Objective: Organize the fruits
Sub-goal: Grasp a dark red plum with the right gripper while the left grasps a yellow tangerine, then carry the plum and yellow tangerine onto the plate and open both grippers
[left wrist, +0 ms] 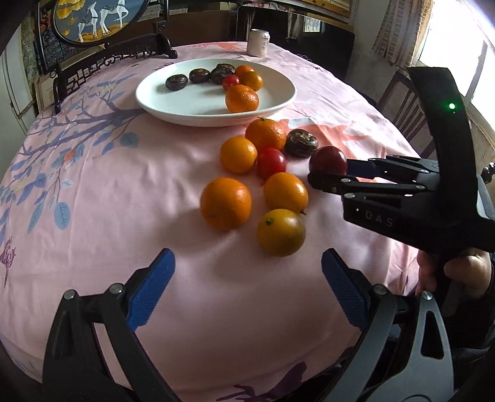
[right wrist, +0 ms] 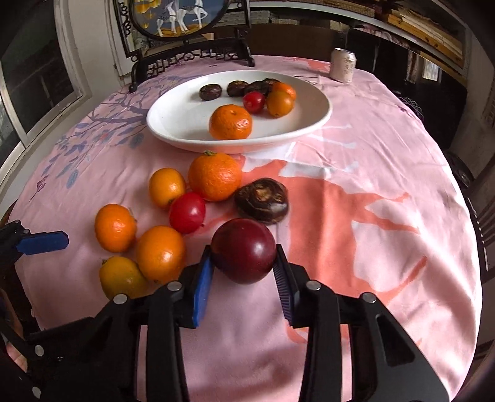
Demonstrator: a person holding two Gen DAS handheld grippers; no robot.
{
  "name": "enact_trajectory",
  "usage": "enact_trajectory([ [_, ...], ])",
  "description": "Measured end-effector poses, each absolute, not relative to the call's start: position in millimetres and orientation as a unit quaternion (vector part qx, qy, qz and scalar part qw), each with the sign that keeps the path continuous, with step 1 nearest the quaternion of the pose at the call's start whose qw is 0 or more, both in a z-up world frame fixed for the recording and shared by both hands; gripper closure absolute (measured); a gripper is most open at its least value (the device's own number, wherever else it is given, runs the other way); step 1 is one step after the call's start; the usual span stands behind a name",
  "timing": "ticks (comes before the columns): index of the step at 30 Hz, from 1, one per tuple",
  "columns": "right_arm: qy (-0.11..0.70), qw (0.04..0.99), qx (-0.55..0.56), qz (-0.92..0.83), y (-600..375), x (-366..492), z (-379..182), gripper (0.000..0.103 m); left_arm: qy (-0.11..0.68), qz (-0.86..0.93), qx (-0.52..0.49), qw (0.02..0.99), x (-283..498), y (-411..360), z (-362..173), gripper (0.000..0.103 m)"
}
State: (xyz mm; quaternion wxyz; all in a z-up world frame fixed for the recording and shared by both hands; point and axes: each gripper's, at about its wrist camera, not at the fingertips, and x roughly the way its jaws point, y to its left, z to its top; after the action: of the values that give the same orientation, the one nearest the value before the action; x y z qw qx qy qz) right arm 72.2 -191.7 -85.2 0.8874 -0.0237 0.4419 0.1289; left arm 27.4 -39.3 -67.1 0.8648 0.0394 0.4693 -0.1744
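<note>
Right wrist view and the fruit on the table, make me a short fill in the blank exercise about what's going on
1. The right gripper is closed on a dark ____ plum.
2. The white plate holds ____ dark brown fruits.
3. The left gripper is ____ and holds nothing.
4. The can stands ____ the plate, on the tablecloth.

Missing words: red; four; open; beyond

Looking like a home dining rm: pink floral tablecloth (left wrist: pixel 92 191) covering the counter, carved dark wood screen w/ painted horses (right wrist: pixel 182 15) standing at the far edge, drink can (right wrist: pixel 342 65) sitting nearby, wooden chair (left wrist: pixel 402 102) & curtained window (left wrist: pixel 393 27) showing behind
</note>
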Motion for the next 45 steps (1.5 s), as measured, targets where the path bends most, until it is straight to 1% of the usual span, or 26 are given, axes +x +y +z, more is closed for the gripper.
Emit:
enact_trajectory([
  [3,0.439,0.892,-0.005,0.109,-212.3,58.3,-81.1,0.064,0.474,-0.181,0.037,0.861,30.7,-47.5,-71.4,0.006],
  [5,0.437,0.894,0.006,0.101,-223.7,50.2,-80.2,0.064,0.476,-0.178,0.036,0.861,35.1,-53.4,-75.0,0.009],
  [6,0.436,0.894,0.012,0.098,-228.1,46.9,-80.1,0.064,0.477,-0.177,0.034,0.860,38.0,-56.2,-77.4,0.018],
  [8,0.435,0.895,0.023,0.098,-234.4,42.6,-80.0,0.064,0.485,-0.171,0.035,0.857,43.5,-62.6,-83.9,0.033],
  [10,0.433,0.896,0.030,0.099,-237.4,40.4,-79.3,0.064,0.476,-0.162,0.046,0.863,46.3,-67.9,-85.6,0.041],
  [11,0.431,0.896,0.032,0.100,-238.0,39.9,-78.9,0.064,0.475,-0.167,0.045,0.863,47.4,-69.9,-85.4,0.055],
  [12,0.431,0.896,0.033,0.101,-238.1,39.3,-78.2,0.064,0.474,-0.168,0.043,0.863,47.5,-70.7,-84.5,0.067],
  [24,0.423,0.898,0.023,0.122,-217.8,39.7,-68.9,0.064,0.456,-0.166,0.021,0.874,38.8,-49.6,-62.5,0.068],
  [34,0.424,0.896,0.009,0.133,-198.2,53.7,-60.5,0.064,0.435,-0.145,0.002,0.888,56.7,-17.6,-37.7,0.068],
  [39,0.423,0.894,-0.006,0.148,-184.5,74.0,-48.4,0.064,0.422,-0.123,-0.003,0.898,93.0,3.2,-14.2,0.068],
  [45,0.405,0.893,-0.023,0.193,-157.8,138.8,-13.7,0.064,0.435,-0.092,-0.004,0.896,191.0,11.1,11.7,0.068],
])
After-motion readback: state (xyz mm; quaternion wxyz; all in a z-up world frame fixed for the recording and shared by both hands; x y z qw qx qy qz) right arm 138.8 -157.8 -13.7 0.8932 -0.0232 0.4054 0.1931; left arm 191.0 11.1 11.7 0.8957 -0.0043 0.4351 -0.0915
